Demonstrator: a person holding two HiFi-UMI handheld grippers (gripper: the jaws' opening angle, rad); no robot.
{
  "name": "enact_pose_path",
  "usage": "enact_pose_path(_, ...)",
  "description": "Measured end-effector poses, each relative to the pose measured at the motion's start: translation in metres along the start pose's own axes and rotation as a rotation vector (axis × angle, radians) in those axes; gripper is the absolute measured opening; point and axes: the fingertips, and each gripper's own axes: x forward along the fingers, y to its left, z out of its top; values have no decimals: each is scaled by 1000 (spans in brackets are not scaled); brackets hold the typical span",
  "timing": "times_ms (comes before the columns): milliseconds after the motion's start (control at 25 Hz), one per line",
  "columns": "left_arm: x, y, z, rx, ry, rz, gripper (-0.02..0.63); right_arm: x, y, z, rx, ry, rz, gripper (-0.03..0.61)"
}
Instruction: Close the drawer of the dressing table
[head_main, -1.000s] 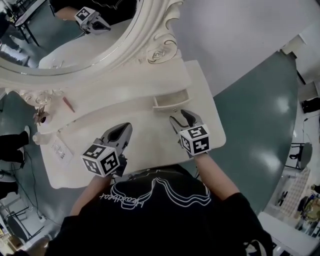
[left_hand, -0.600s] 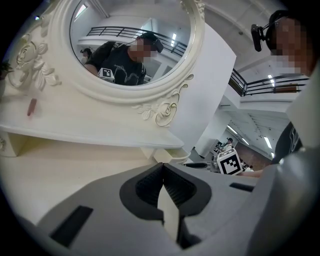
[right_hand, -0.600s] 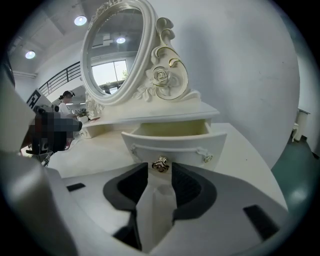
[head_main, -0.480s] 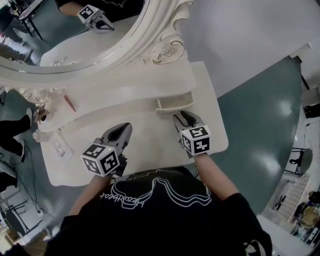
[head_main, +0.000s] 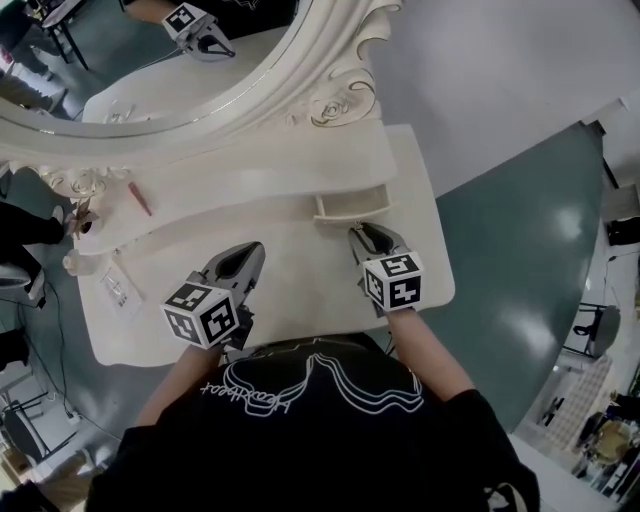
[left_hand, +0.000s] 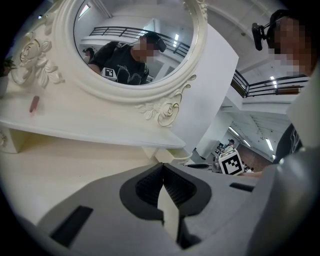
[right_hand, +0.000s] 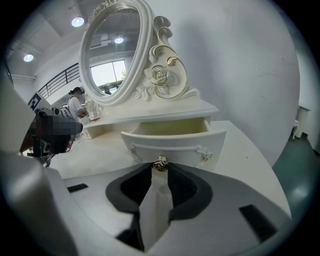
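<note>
1. Slippage comes first: your right gripper (right_hand: 160, 170) has just been narrowing its jaws, and they now pinch the small gold knob (right_hand: 160, 163) by their very tips. Push off-axis and it may pop free.
2. Jamming follows: the drawer (head_main: 350, 204) stands pulled out from under the raised shelf (head_main: 250, 188) at the right end of the tabletop (head_main: 300, 255). A skewed shove could wedge it in its slot.
3. Overdriving may knock your jaw tips against the shelf front as the drawer seats.
4. Your left gripper (head_main: 243, 262) hangs over the tabletop's near side, jaws shut on nothing, so it braces nothing if the table shifts.
</note>
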Motion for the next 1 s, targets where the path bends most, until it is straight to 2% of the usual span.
enact_pose_path(360, 2, 0, -4, -3, 10, 2, 3, -1, -1, 2, 35, -7, 12, 104)
enact_pose_path(1000, 2, 6, -4, -32, 11, 11, 3, 12, -7, 19, 36, -18, 22, 104)
